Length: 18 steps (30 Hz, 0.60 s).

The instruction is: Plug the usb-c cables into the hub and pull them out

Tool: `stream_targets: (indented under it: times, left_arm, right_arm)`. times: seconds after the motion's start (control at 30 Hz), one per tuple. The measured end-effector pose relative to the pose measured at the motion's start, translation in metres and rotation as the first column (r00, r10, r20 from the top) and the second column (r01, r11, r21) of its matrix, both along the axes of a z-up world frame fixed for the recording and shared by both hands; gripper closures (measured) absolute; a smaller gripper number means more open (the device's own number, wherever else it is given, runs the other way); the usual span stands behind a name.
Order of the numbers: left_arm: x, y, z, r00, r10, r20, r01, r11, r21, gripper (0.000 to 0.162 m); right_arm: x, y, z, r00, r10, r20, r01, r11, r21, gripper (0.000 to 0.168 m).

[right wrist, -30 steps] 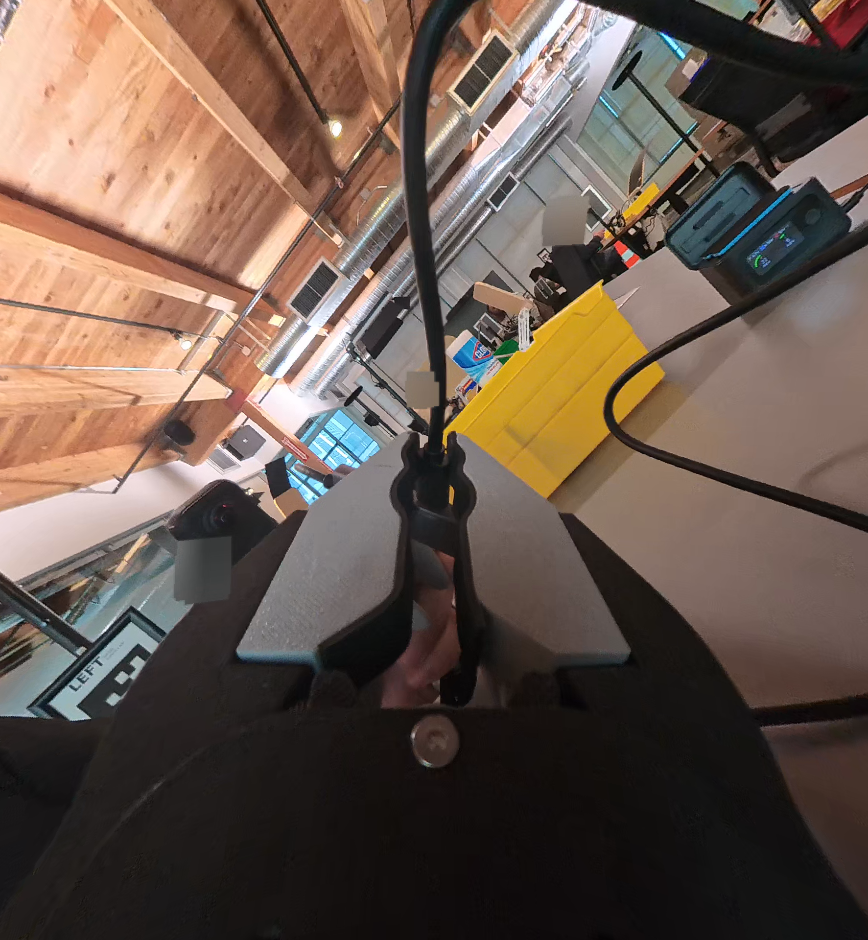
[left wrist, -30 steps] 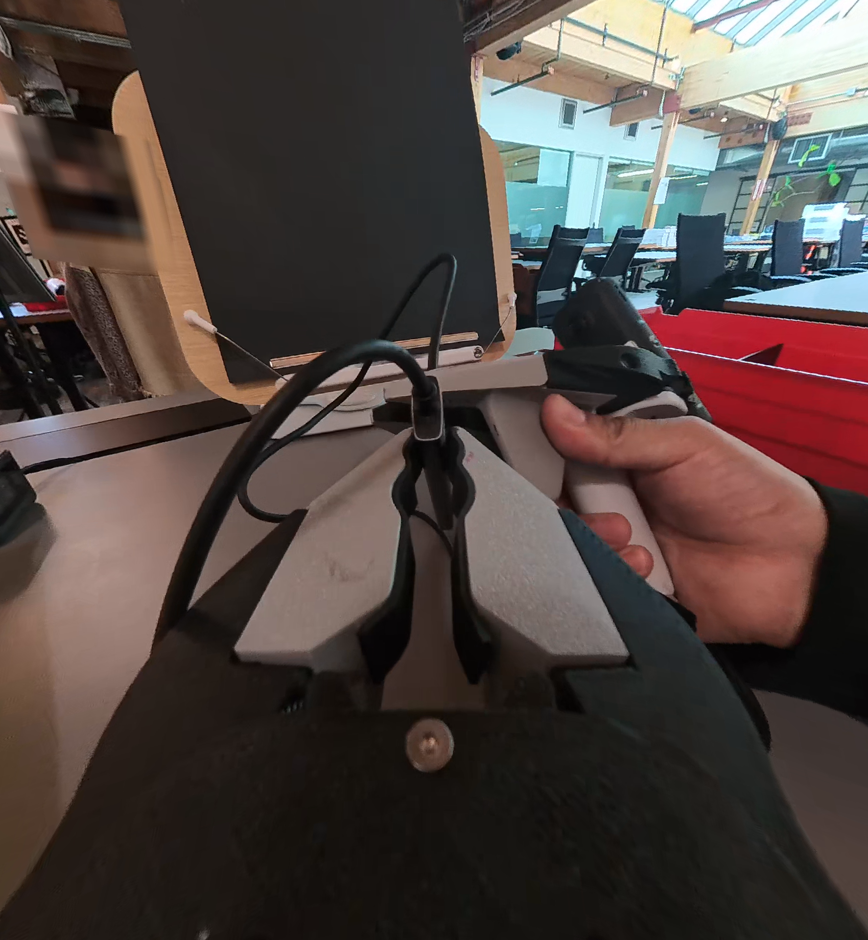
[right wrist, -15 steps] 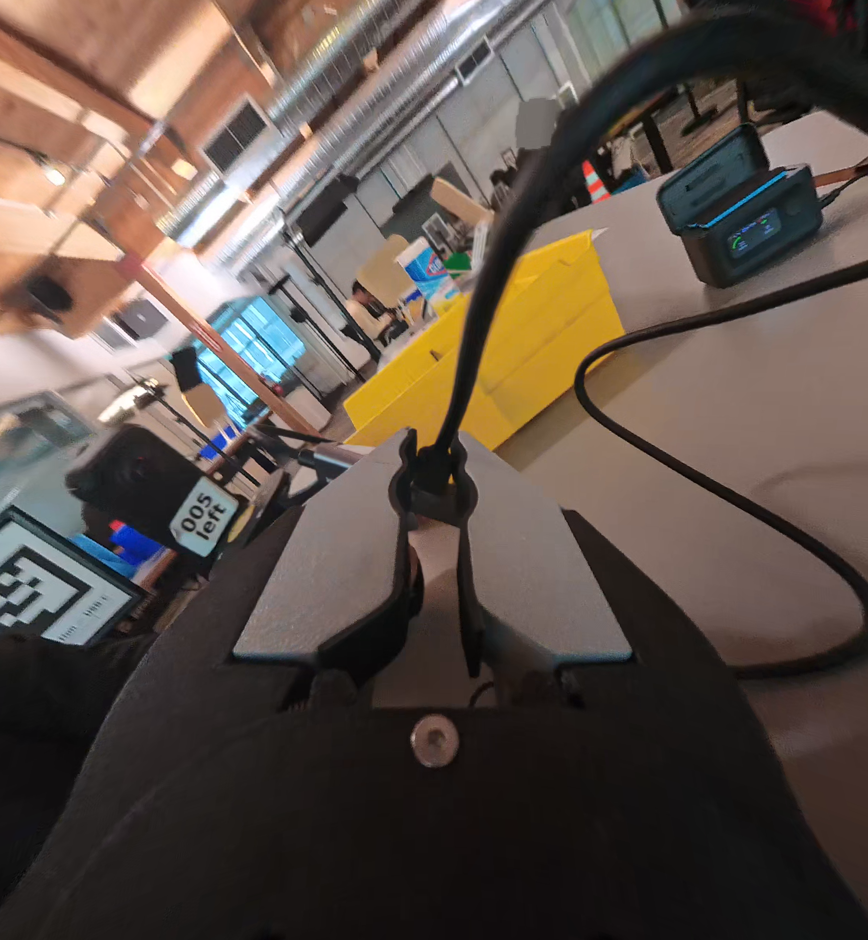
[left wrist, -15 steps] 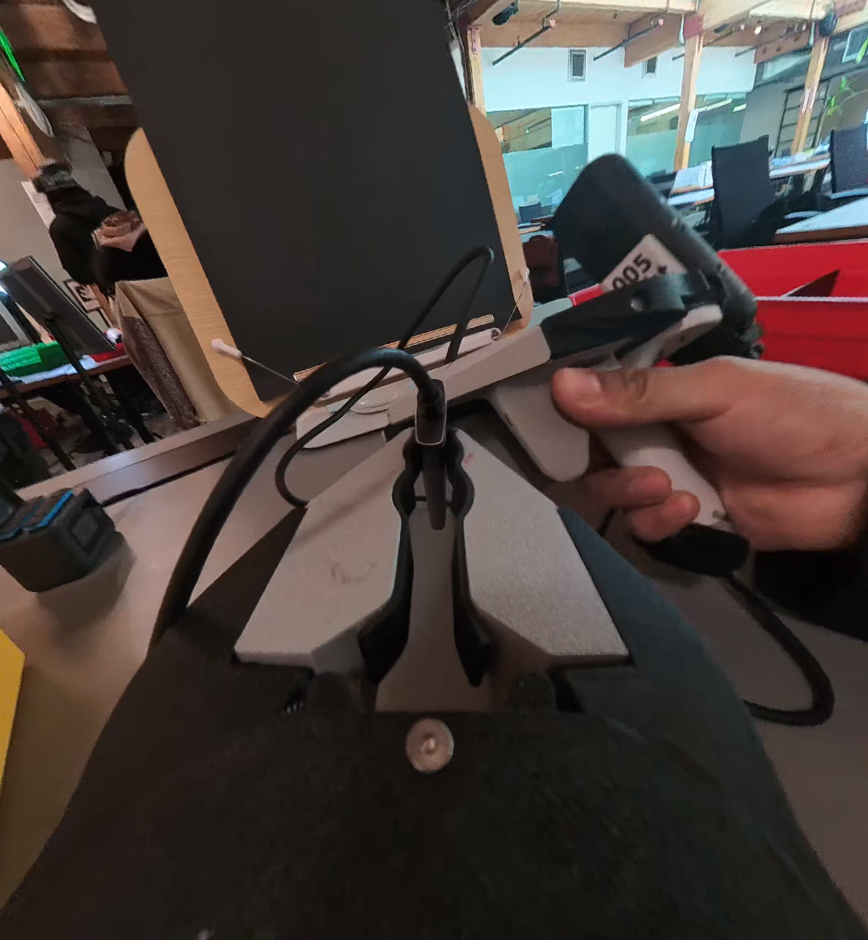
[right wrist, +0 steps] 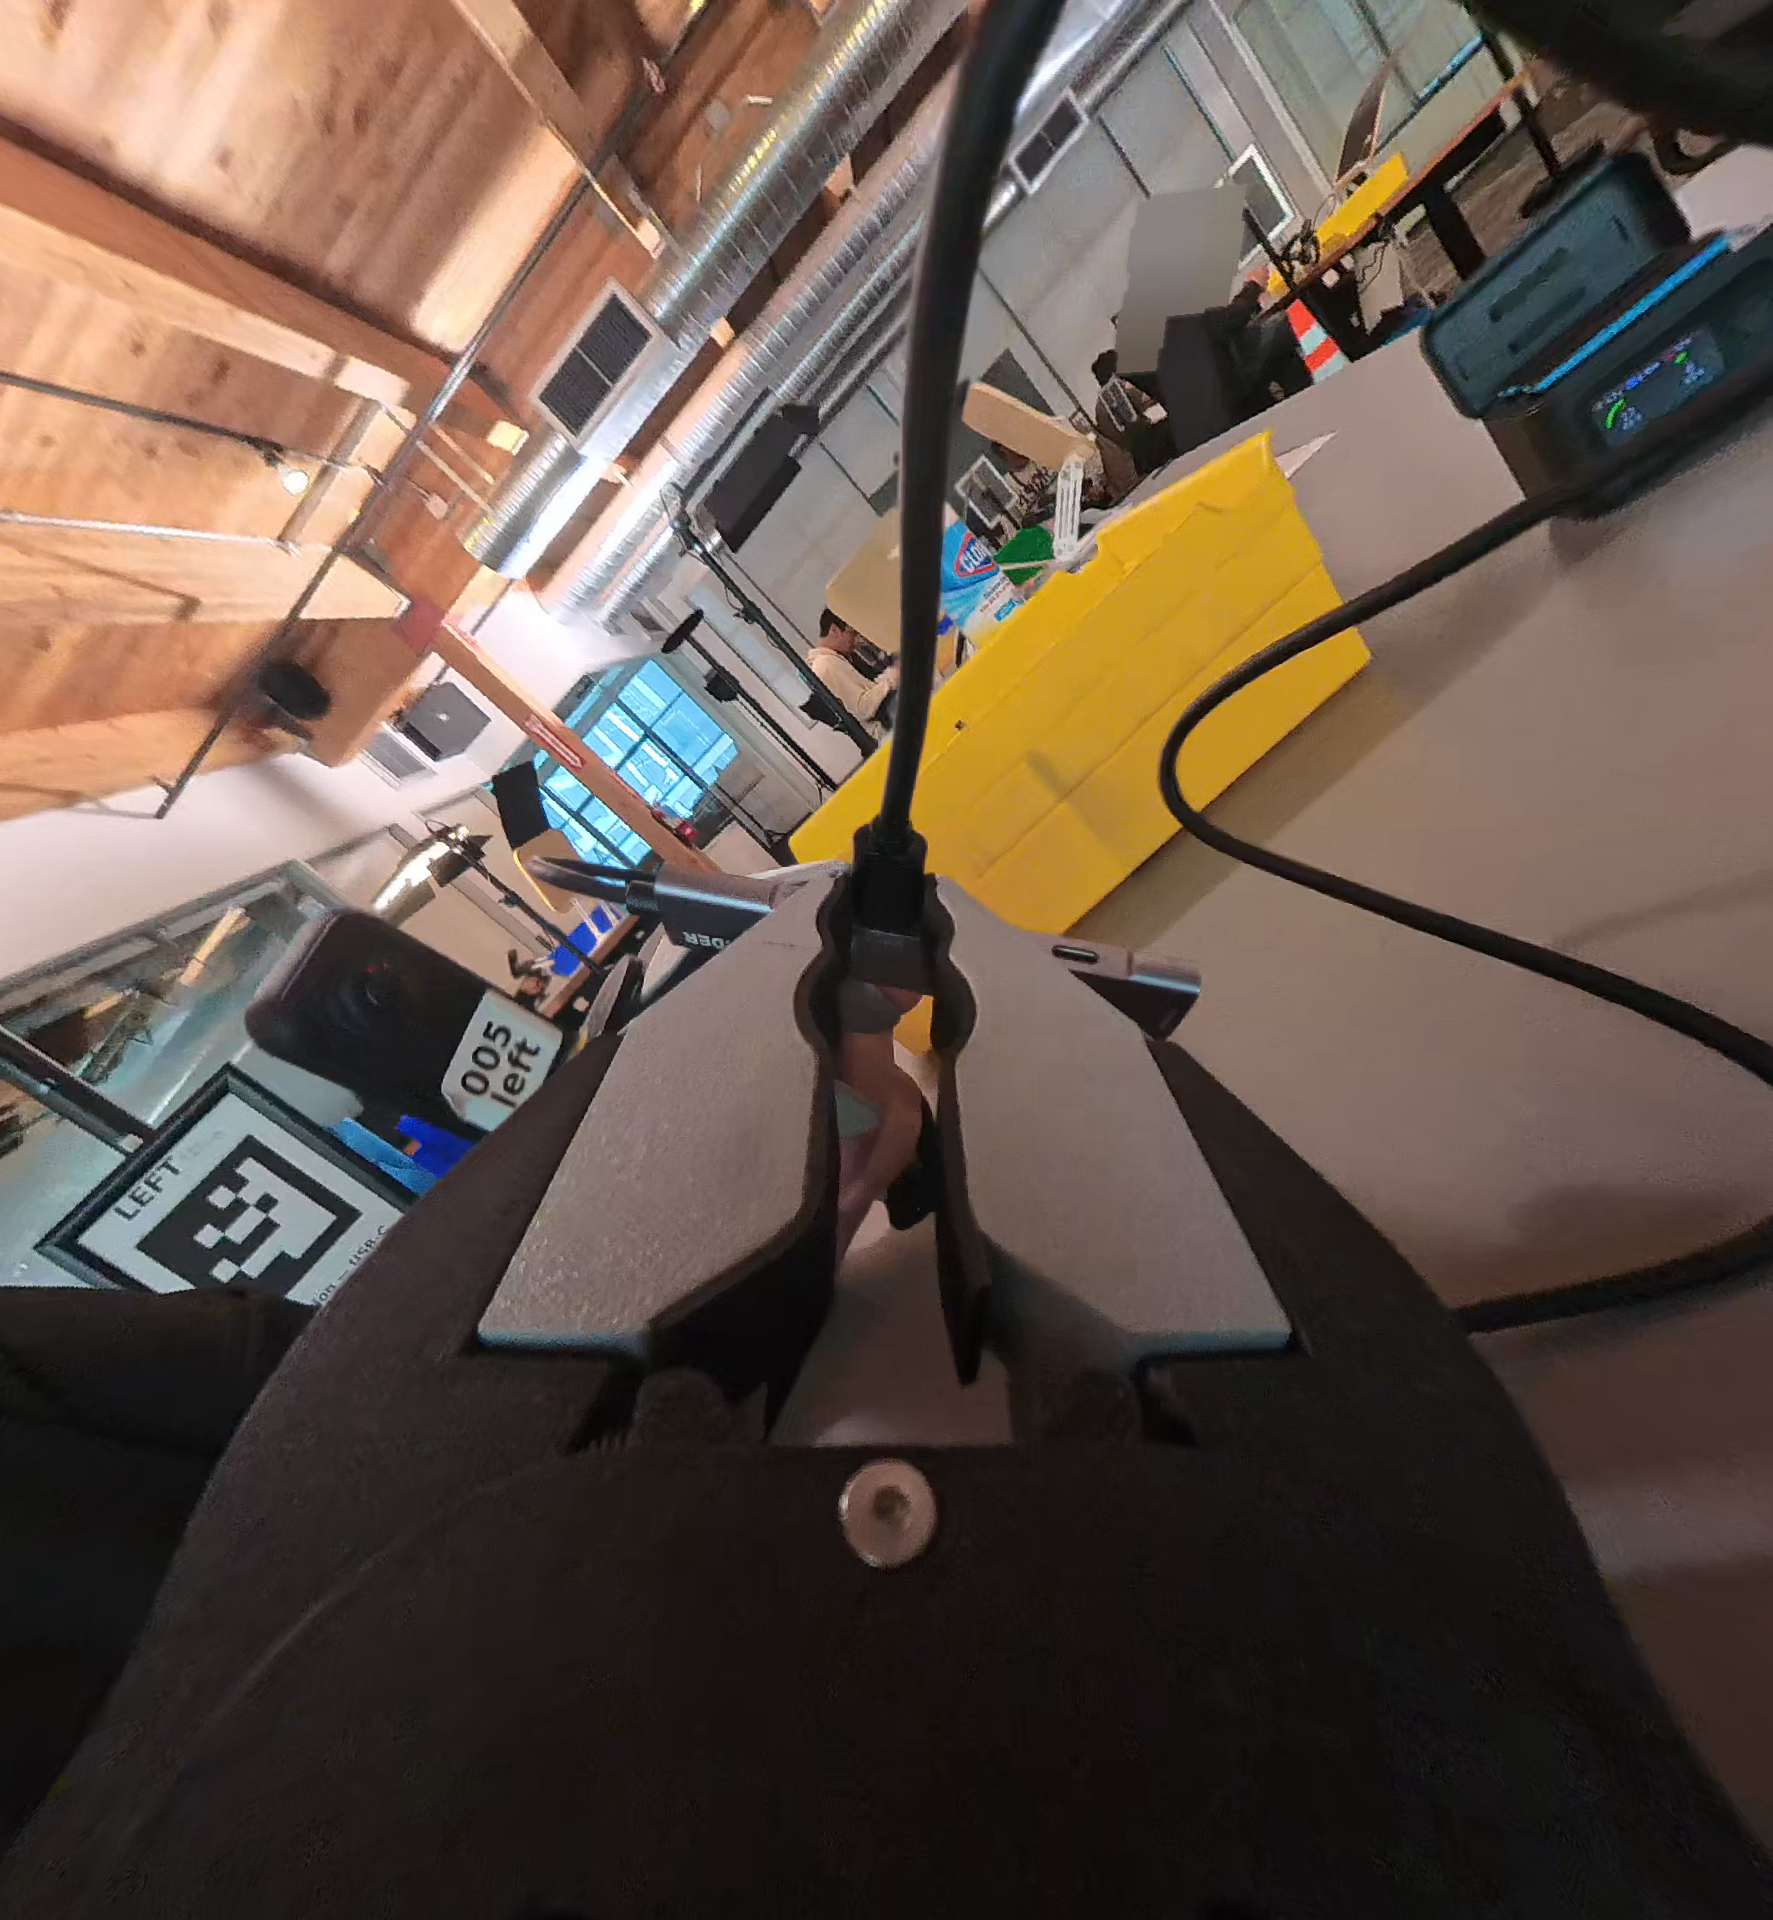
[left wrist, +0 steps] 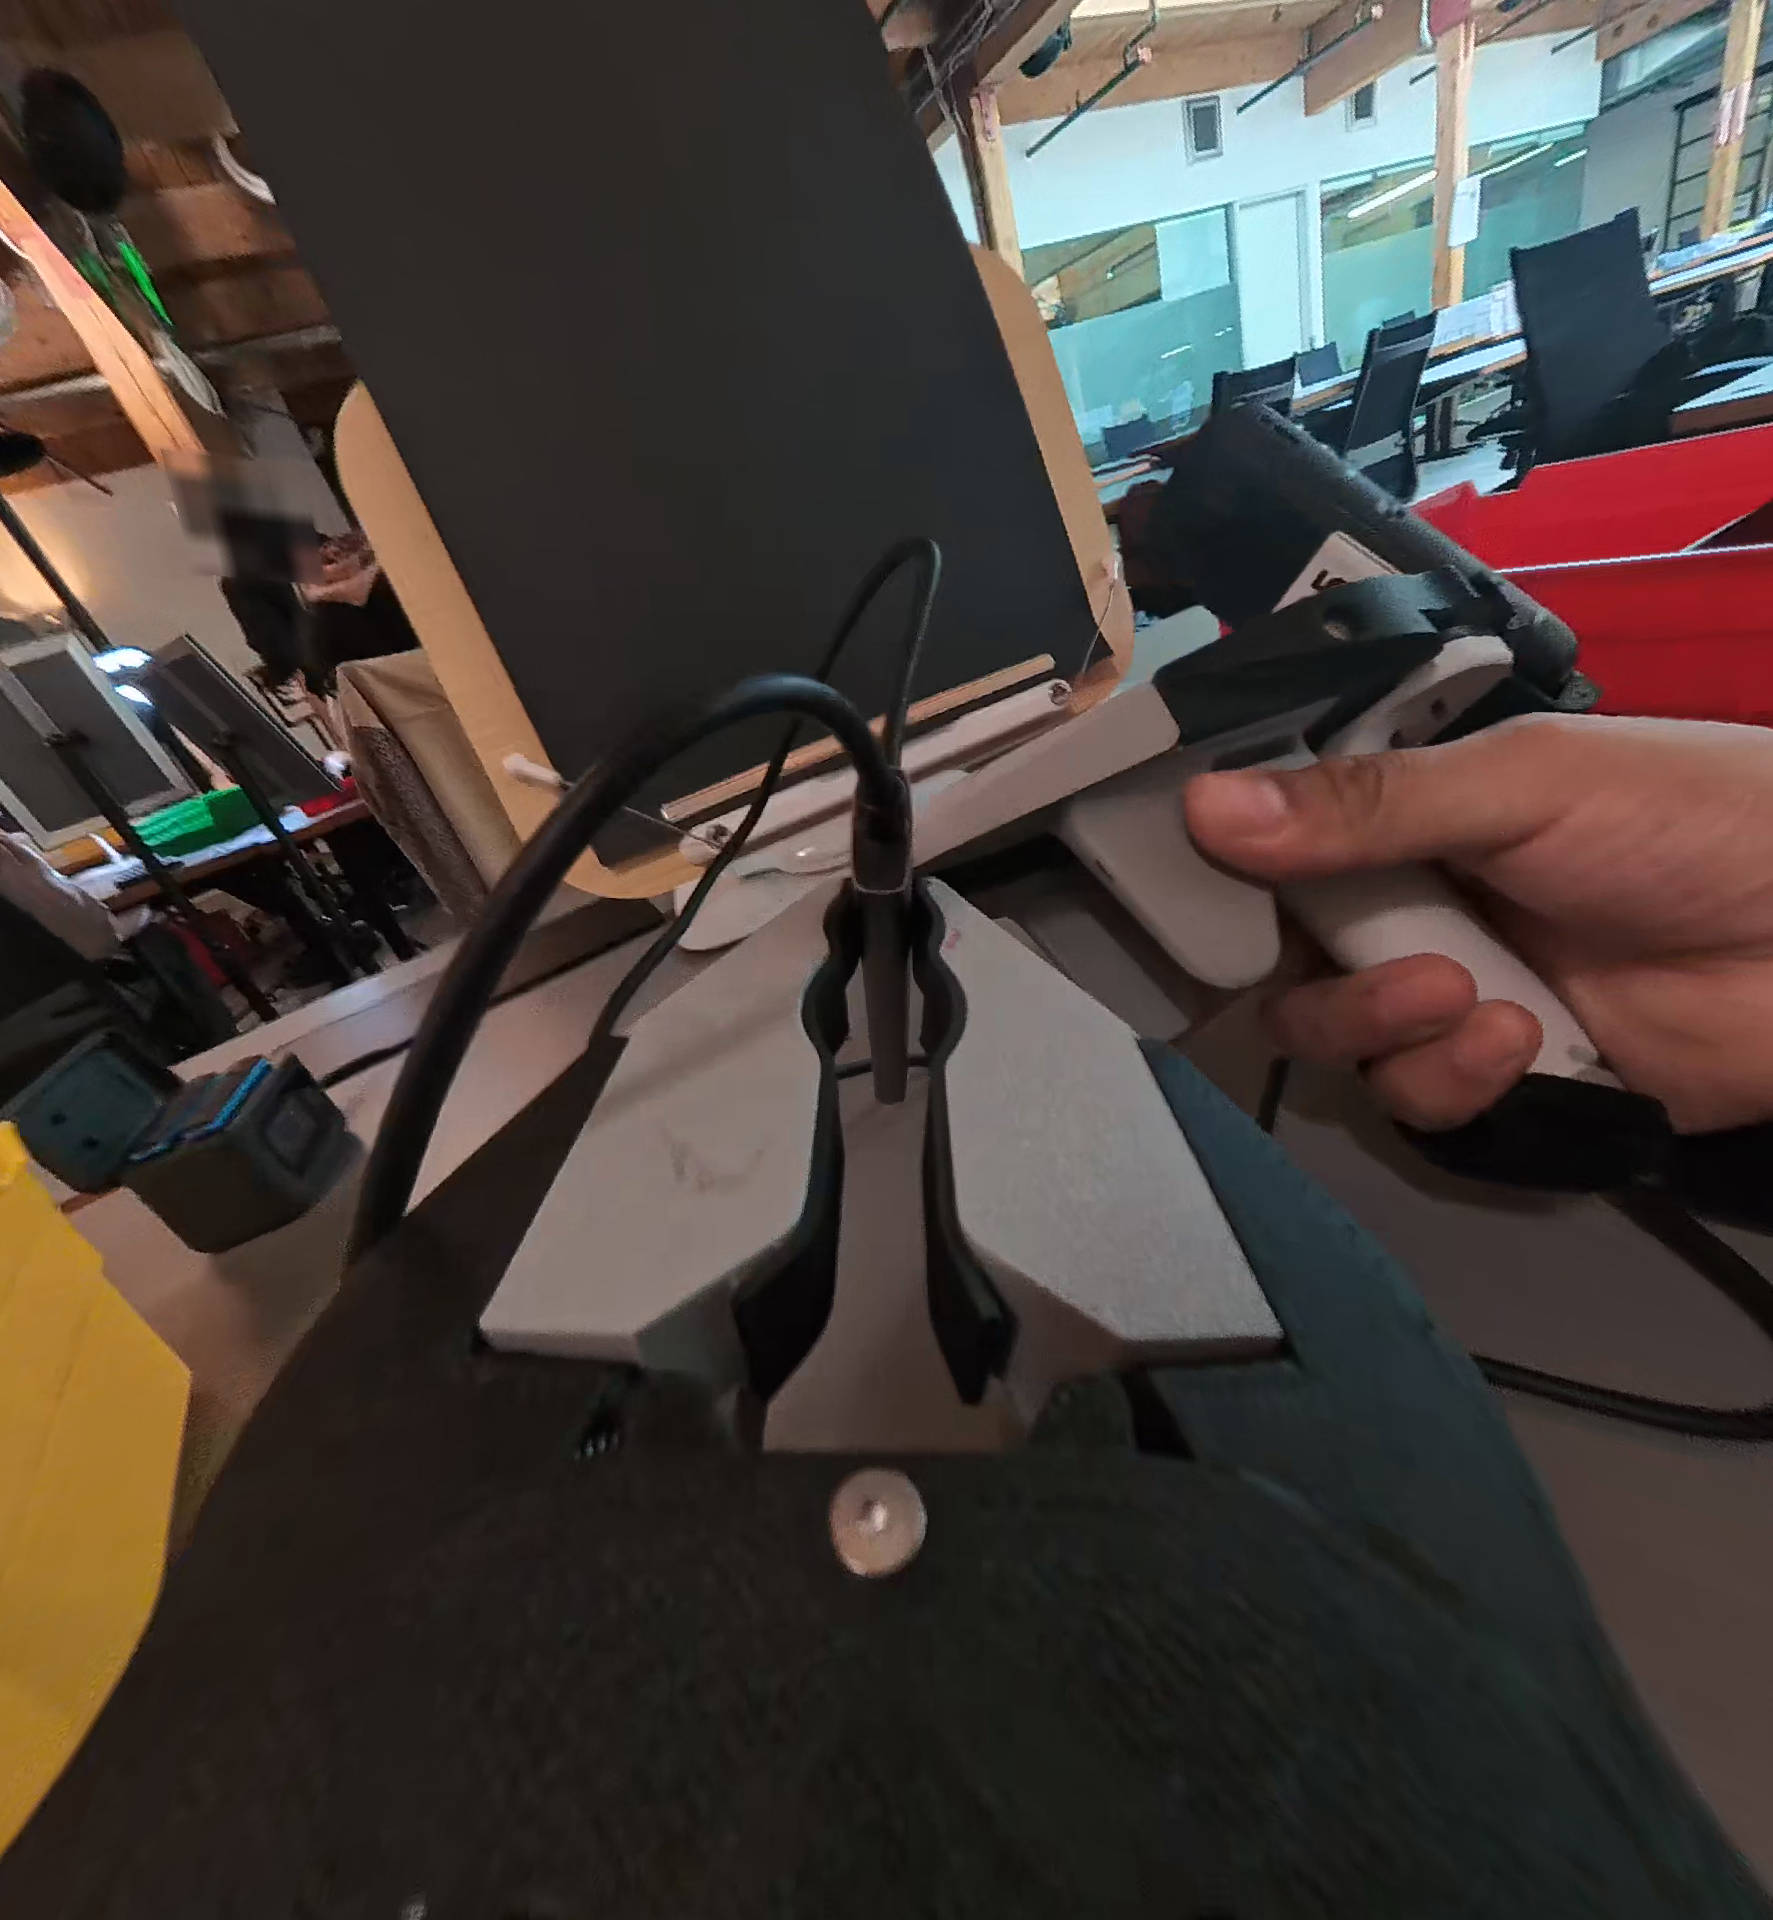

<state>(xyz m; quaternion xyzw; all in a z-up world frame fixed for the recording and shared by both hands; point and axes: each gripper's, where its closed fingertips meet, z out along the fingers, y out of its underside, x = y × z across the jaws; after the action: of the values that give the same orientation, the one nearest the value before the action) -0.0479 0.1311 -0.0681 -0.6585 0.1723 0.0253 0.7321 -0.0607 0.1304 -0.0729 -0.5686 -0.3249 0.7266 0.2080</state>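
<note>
My left gripper (left wrist: 887, 935) is shut on a slim grey hub (left wrist: 887, 1023), seen edge-on between the fingers. The hub's thick black cable (left wrist: 570, 821) arches up and off to the left. My right gripper (right wrist: 884, 940) is shut on a black USB-C plug (right wrist: 887, 873); its cable (right wrist: 923, 468) rises straight up. In the right wrist view the hub (right wrist: 1121, 966) lies across just behind my fingertips, with a port showing on its right end. The fingers hide whether plug and hub touch. A hand (left wrist: 1588, 894) holds the right gripper's handle close on the right.
A yellow bin (right wrist: 1121, 727) and a dark power station with blue trim (right wrist: 1640, 353) stand on the grey table (right wrist: 1484, 831). A black cable loop (right wrist: 1692, 1091) lies on the table. A black board on a wooden stand (left wrist: 601, 364) stands behind. A red bin (left wrist: 1692, 613) is at far right. Only a small space, under 4 cm, lies between the two pairs of fingers.
Both grips are unchanged. The left view has swung left, bringing the yellow bin into sight. The right gripper has tilted, and the hub now shows behind its fingertips.
</note>
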Motion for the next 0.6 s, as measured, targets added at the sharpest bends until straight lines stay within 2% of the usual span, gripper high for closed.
stream_targets:
  times: [0.07,0.17,0.27,0.33,0.4,0.5,0.6]
  left_arm:
    - [-0.001,0.001,-0.005,0.999,-0.029,0.019,0.029,0.999,-0.034,0.155]
    - [-0.003,0.004,-0.014,0.998,-0.005,-0.064,0.001,0.998,-0.066,0.153]
    - [-0.003,0.003,-0.01,0.995,0.021,-0.102,-0.025,0.999,-0.038,0.153]
    - [-0.003,0.001,-0.007,0.997,0.004,-0.071,-0.007,0.999,-0.045,0.154]
    - [-0.004,0.0,-0.005,0.999,-0.003,-0.053,0.0,0.999,-0.053,0.154]
    - [-0.005,-0.001,-0.006,0.999,0.014,-0.05,-0.016,0.998,-0.053,0.155]
    - [-0.007,-0.001,-0.004,0.998,0.032,-0.055,-0.034,0.999,-0.035,0.155]
  right_arm:
    - [-0.001,0.0,-0.006,1.0,0.0,0.026,-0.001,1.0,0.014,0.159]
    - [-0.003,0.001,-0.015,0.997,-0.006,0.074,0.003,0.999,0.036,0.159]
    - [-0.004,-0.002,-0.012,0.999,0.019,0.043,-0.018,1.0,-0.007,0.159]
    - [-0.004,-0.003,-0.008,0.999,0.031,0.02,-0.031,0.999,-0.022,0.159]
    - [-0.004,-0.005,-0.005,1.0,0.021,0.003,-0.021,0.999,-0.03,0.159]
    - [-0.005,-0.004,-0.004,0.999,0.005,-0.045,-0.01,0.992,-0.127,0.159]
    - [-0.006,-0.002,-0.001,0.998,-0.017,-0.061,0.009,0.991,-0.135,0.161]
